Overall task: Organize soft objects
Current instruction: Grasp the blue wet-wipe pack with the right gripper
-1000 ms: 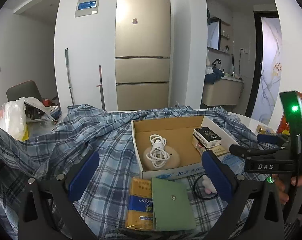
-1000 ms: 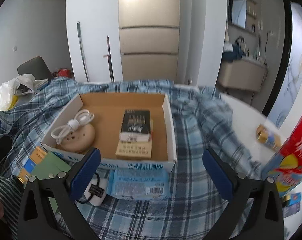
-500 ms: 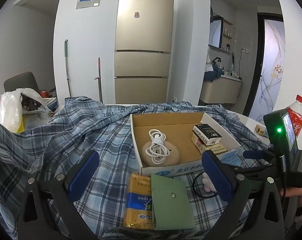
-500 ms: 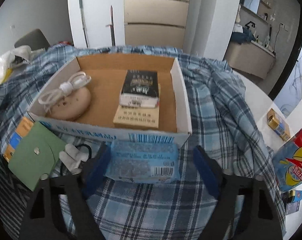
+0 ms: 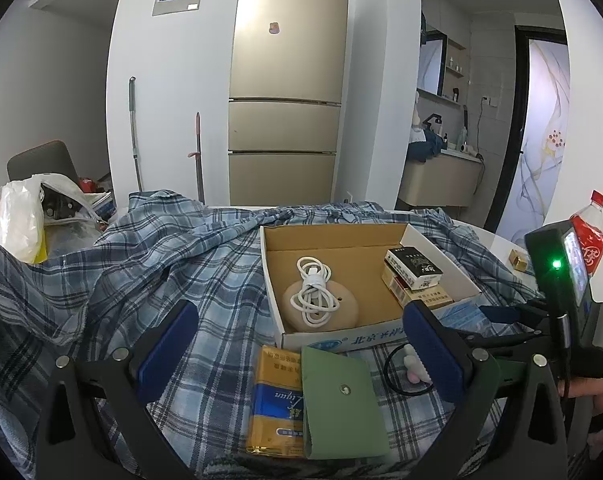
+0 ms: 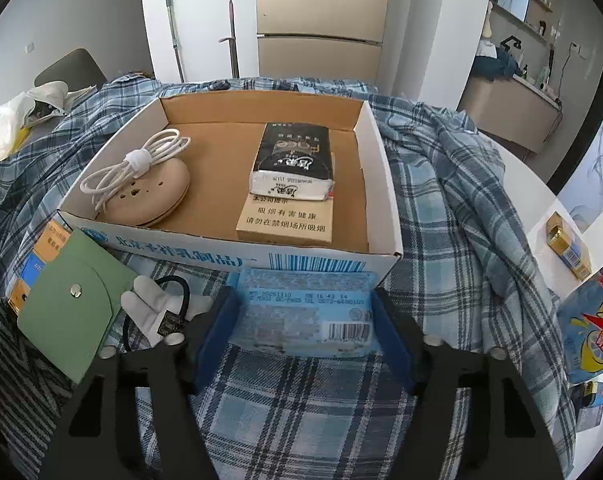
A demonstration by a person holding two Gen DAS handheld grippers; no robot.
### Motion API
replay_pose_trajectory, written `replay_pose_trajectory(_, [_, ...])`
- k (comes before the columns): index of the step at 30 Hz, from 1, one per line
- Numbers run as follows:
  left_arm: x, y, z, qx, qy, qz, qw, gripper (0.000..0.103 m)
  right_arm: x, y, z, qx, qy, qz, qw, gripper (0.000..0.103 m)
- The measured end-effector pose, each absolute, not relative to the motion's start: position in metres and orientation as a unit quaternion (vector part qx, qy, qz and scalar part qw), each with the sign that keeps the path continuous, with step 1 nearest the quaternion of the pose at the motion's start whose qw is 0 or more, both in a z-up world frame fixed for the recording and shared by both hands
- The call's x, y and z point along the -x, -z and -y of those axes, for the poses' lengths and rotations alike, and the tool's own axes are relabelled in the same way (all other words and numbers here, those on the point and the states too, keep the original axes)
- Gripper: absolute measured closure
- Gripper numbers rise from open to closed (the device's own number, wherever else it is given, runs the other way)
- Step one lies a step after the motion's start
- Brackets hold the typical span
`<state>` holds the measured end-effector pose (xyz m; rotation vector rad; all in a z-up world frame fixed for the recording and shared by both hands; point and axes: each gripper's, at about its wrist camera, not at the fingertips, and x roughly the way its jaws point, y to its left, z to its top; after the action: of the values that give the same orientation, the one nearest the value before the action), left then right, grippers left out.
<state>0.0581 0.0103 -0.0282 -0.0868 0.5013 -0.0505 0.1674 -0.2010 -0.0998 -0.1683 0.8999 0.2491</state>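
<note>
A blue wet-wipe pack lies on the plaid cloth against the front wall of the cardboard box. My right gripper straddles it, its jaws closing, and both blue pads touch the pack's short ends. From the left wrist view, the right gripper shows at the right with the pack in it. My left gripper hovers open with nothing between its fingers, above a yellow tissue pack and a green snap pouch. A black hair tie with a white bow lies beside the pouch.
The box holds a white cable on a beige round case, plus a black tissue pack on a tan carton. A red-capped bottle, a snack bag and a small gold box stand right. A white plastic bag sits far left.
My right gripper dropped toward the blue pack, tilted down, and its jaws narrowed from wide apart until they met the pack's ends. The left gripper held still.
</note>
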Motion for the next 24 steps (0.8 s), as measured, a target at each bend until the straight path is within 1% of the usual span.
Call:
replay_pose_trajectory(2, [-0.059,0.029,-0.012,0.046,0.024,-0.25,0.967,0.0,-0.164,0.096,0.202,0.077,-0.121,-0.422,0.895,0.045])
replay_pose_trajectory(7, [-0.059,0.029,-0.013,0.049,0.024,-0.251,0.967,0.0,-0.157,0.084,0.208,0.061,-0.132,-0.395,0.907,0.047])
replay_pose_trajectory(8, [-0.059,0.029,-0.013,0.05,0.026,-0.252,0.966,0.0,-0.156,0.082,0.208,0.059,-0.134,-0.39,0.909,0.051])
replay_pose_trajectory(9, [-0.059,0.029,-0.014,0.051,0.027,-0.253,0.966,0.0,-0.155,0.08,0.209,0.057,-0.135,-0.385,0.911,0.053])
replay_pose_trajectory(11, [-0.059,0.03,-0.014,0.053,0.028,-0.255,0.965,0.0,-0.155,0.077,0.211,0.053,-0.135,-0.381,0.913,0.066])
replay_pose_trajectory(13, [-0.06,0.03,-0.015,0.055,0.028,-0.257,0.965,0.0,-0.159,0.08,0.212,0.048,-0.141,-0.394,0.907,0.066])
replay_pose_trajectory(15, [-0.06,0.031,-0.014,0.054,0.028,-0.257,0.964,0.0,-0.165,0.088,0.213,0.042,-0.146,-0.421,0.894,0.056])
replay_pose_trajectory(16, [-0.059,0.031,-0.014,0.054,0.028,-0.256,0.965,0.0,-0.167,0.089,0.213,0.042,-0.137,-0.424,0.894,0.044])
replay_pose_trajectory(17, [-0.06,0.031,-0.014,0.054,0.028,-0.255,0.965,0.0,-0.167,0.089,0.215,0.04,-0.131,-0.42,0.897,0.035])
replay_pose_trajectory(19, [-0.06,0.031,-0.013,0.052,0.028,-0.256,0.965,0.0,-0.166,0.087,0.217,0.034,-0.131,-0.415,0.9,0.029])
replay_pose_trajectory(24, [-0.059,0.03,-0.013,0.05,0.031,-0.257,0.965,0.0,-0.169,0.093,0.211,0.04,-0.144,-0.429,0.891,0.028])
